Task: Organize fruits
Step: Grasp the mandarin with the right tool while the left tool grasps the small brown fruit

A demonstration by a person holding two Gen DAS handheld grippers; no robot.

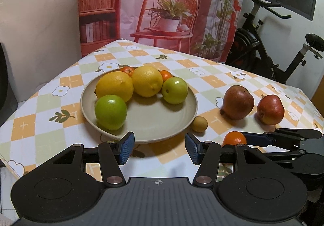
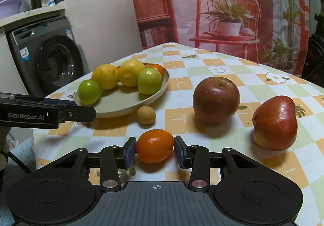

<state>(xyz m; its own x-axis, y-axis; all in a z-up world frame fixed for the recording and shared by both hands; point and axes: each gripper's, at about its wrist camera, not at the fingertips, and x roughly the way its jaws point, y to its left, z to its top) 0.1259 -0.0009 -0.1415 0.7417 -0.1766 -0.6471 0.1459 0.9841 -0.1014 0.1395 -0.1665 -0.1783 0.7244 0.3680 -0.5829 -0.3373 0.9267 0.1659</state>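
Observation:
A beige plate [image 1: 182, 118] [image 2: 125, 104] holds two lemons [image 1: 114, 85], two green fruits [image 1: 111, 112] and two small oranges at its back. Two red apples [image 1: 238, 102] [image 2: 216, 99] lie on the cloth to the right, and a small yellow fruit [image 1: 199, 124] [image 2: 146, 115] lies beside the plate. My right gripper [image 2: 155, 150] is shut on a mandarin [image 2: 155, 146], low over the cloth; the mandarin also shows in the left wrist view [image 1: 235, 138]. My left gripper [image 1: 160, 148] is open and empty at the plate's near rim.
The table has a checked flower tablecloth [image 1: 60, 124]. A washing machine [image 2: 46, 58] stands to the left, an exercise bike [image 1: 269, 49] to the right. A printed backdrop [image 1: 162, 3] hangs behind the table.

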